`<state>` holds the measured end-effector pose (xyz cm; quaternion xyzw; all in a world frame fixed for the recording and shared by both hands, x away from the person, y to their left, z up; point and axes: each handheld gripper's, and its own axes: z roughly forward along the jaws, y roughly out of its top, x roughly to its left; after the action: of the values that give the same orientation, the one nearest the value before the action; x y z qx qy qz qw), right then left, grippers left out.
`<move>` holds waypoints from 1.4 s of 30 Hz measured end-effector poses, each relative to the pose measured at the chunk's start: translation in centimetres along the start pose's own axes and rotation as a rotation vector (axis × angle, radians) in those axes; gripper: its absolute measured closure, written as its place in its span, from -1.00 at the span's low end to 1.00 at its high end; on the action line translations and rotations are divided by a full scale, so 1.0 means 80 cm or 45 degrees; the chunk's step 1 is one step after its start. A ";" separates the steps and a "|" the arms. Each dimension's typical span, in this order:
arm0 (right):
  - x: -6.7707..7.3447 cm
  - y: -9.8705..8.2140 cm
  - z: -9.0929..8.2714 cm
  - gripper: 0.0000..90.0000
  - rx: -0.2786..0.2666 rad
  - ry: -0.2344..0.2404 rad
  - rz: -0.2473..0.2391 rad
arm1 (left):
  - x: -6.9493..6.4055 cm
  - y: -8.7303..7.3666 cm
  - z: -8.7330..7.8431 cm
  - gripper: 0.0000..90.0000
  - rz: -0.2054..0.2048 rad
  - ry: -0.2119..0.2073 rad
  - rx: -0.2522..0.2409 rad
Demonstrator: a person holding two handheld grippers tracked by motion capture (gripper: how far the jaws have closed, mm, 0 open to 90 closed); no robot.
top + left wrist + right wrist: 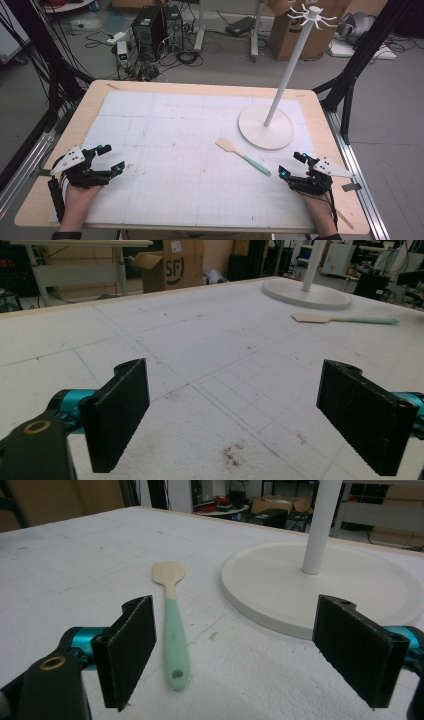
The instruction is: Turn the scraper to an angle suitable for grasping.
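From the high view, you are resting both tongs low at your edge of the table (60, 150), and both are standing released: the left gripper (107, 158) wide apart and empty, the right gripper (291, 165) likewise. The spatula (243, 156) is lying just ahead and inward of your right tongs, mint handle end nearest them, wooden blade pointing away toward the table's middle. Your left tongs are sitting well apart from it.

In the left gripper view, the spatula (345, 319) is lying far off beyond the right jaw, near the rack base (280, 289).

In the right gripper view, the spatula (171, 621) is running lengthwise away from you, just inside the left jaw, handle hole closest. The rack base (270, 587) and its pole (319, 525) are crowding the right jaw's side; nothing is blocking the handle.
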<state>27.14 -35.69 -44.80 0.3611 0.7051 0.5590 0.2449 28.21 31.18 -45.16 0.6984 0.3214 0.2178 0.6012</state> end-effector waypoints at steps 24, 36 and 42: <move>-0.002 0.010 0.003 -0.39 0.052 0.015 -0.006 | -0.001 0.000 -0.001 -0.69 0.019 0.012 -0.010; 0.005 0.036 0.038 -0.21 0.133 0.096 -0.047 | -0.003 0.000 -0.001 -0.69 0.029 0.011 -0.006; 0.013 0.053 0.076 -0.14 0.216 0.164 -0.074 | -0.003 0.000 -0.001 -0.69 0.034 0.013 -0.003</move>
<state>32.05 -30.72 -42.22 0.3233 0.7744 0.5120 0.1836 28.03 31.06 -45.16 0.7007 0.3150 0.2297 0.5975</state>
